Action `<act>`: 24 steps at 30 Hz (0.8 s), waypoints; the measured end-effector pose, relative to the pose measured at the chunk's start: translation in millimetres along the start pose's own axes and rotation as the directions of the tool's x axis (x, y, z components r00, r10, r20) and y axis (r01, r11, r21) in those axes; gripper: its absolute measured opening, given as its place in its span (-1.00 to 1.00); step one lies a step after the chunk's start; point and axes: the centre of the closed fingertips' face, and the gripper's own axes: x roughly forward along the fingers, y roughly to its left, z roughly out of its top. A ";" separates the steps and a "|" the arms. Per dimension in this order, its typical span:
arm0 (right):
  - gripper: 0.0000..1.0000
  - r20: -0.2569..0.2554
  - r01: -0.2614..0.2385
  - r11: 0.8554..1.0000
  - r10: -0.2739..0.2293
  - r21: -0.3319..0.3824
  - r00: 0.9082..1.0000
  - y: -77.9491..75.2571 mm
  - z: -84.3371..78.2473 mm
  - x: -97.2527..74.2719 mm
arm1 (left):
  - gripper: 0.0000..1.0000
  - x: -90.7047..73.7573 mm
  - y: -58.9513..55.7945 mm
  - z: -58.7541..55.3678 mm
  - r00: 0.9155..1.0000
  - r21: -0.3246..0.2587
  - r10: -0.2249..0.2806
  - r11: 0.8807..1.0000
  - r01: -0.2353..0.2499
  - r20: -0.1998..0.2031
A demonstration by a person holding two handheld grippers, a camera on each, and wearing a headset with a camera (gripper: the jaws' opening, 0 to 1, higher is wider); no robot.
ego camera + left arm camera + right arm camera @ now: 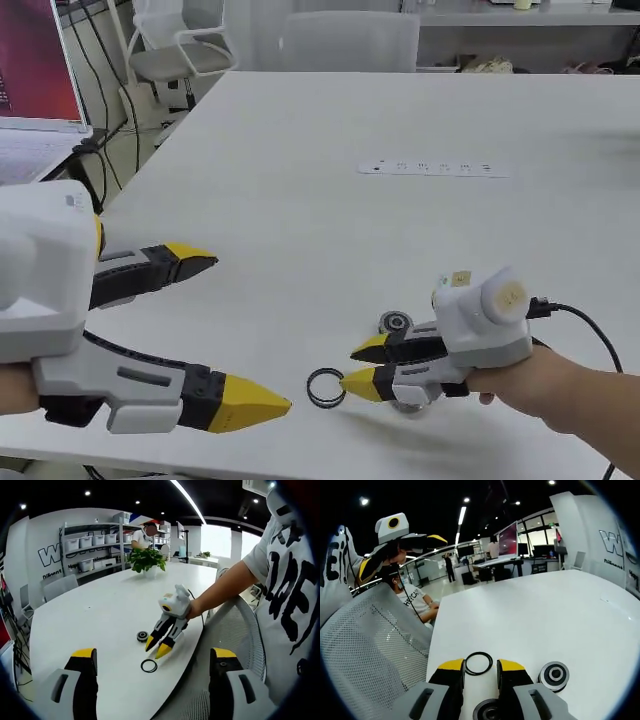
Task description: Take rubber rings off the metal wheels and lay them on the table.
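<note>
A black rubber ring [325, 388] [149, 666] [479, 663] lies flat on the white table [330, 230], just ahead of my right gripper [355, 367] [161, 647] [481, 666]. Its jaws stand a little apart with nothing between the tips. One metal wheel [395, 322] [142, 636] [554, 675] sits beside that gripper. A second wheel [410, 400] [487, 711] lies low under its jaws. My left gripper [240, 335] [155, 654] [402, 540] hovers wide open and empty to the left, off the near table edge.
A white power strip [435, 168] lies mid-table, farther back. Chairs [180, 45] stand beyond the far edge and a screen [35, 60] at the left. A mesh chair [370, 645] is close to the near table edge. A potted plant [147, 560] stands at one end.
</note>
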 end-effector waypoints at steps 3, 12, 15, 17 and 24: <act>-0.52 0.011 0.001 1.000 -0.001 0.007 1.000 -0.4 3.3 -2.6 | 0.83 1.4 0.7 1.1 1.000 0.002 -0.001 1.000 0.001 -0.002; -0.44 0.064 0.012 0.999 -0.014 0.033 0.998 -4.0 11.4 -16.0 | 0.81 4.4 -0.3 5.2 1.000 0.000 -0.011 1.000 0.011 0.008; -0.42 0.068 0.020 0.999 -0.023 0.037 0.997 -5.9 10.9 -20.0 | 0.81 4.7 0.9 4.8 1.000 -0.004 -0.011 1.000 0.011 0.006; -0.42 0.067 0.025 0.999 -0.027 0.036 0.997 -6.9 10.4 -22.6 | 0.80 4.8 1.3 5.6 1.000 -0.005 -0.011 1.000 0.011 0.005; -0.37 0.086 0.042 0.998 -0.046 0.045 0.995 -13.2 12.5 -31.8 | 0.80 8.3 6.0 14.6 1.000 0.014 -0.015 1.000 0.015 0.012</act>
